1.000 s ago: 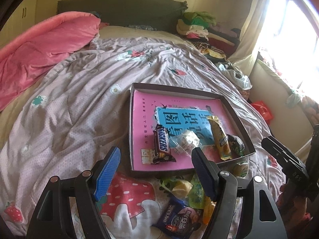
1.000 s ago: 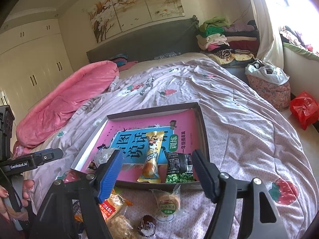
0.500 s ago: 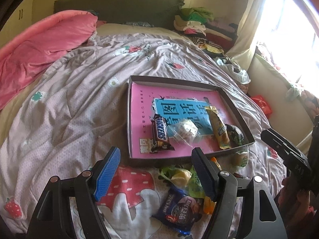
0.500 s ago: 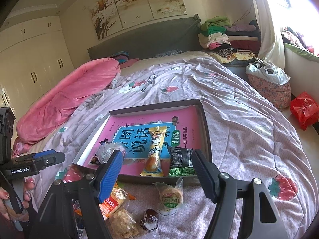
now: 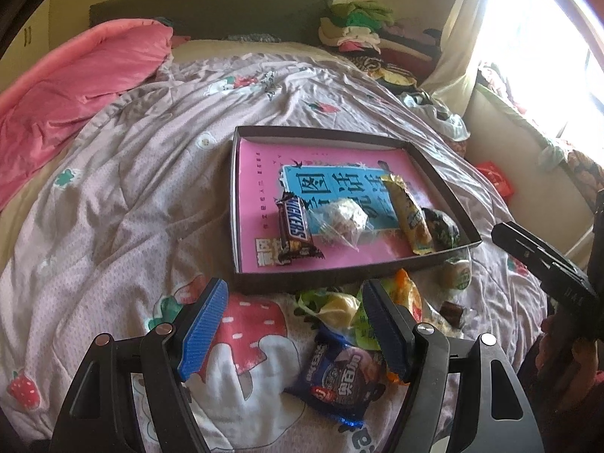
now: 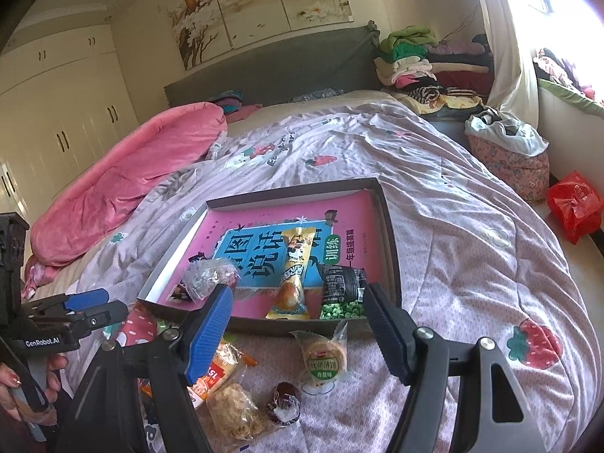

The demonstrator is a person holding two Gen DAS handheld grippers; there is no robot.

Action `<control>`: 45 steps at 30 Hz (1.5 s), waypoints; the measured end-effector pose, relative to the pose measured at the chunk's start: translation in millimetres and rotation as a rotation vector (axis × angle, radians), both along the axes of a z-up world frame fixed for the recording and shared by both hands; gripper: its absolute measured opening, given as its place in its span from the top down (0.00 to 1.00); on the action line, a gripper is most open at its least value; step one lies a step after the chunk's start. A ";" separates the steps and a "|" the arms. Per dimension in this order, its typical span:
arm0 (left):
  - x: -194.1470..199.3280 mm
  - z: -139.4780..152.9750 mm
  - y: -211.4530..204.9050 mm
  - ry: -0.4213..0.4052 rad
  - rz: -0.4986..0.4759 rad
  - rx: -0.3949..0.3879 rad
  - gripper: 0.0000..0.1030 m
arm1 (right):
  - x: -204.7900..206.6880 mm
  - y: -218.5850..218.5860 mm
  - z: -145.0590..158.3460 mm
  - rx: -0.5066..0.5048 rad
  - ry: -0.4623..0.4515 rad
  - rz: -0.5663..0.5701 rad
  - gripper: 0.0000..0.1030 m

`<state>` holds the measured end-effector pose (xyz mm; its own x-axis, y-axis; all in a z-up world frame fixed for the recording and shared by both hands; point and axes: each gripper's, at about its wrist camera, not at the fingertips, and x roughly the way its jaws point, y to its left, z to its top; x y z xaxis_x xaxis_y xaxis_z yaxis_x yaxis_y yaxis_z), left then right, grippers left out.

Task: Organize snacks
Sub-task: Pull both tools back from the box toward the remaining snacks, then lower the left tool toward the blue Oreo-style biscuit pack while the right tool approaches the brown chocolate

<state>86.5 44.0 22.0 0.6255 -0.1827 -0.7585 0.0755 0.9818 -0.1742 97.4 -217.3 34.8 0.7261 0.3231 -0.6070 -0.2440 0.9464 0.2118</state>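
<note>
Not much has changed in the last second: both grippers, left gripper and right gripper, still hover with fingers open and empty. 4 snacks sit in the tray; the blue cookie pack waits on the bed.

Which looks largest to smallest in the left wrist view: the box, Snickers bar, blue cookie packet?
1. box
2. blue cookie packet, though it lies nearer the camera
3. Snickers bar; its rank against the packet is unsure.
</note>
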 end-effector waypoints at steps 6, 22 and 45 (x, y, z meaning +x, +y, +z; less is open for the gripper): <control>-3.5 -6.3 -2.4 0.021 -0.015 0.017 0.27 | -5.0 -0.4 -3.7 -0.004 0.011 0.006 0.31; -12.4 -14.9 -6.2 0.044 -0.037 0.037 0.27 | -8.5 3.4 -6.6 -0.009 0.029 0.020 0.31; -24.9 -36.7 -27.4 0.109 -0.124 0.098 0.27 | -23.0 17.9 -21.8 -0.012 0.094 0.072 0.31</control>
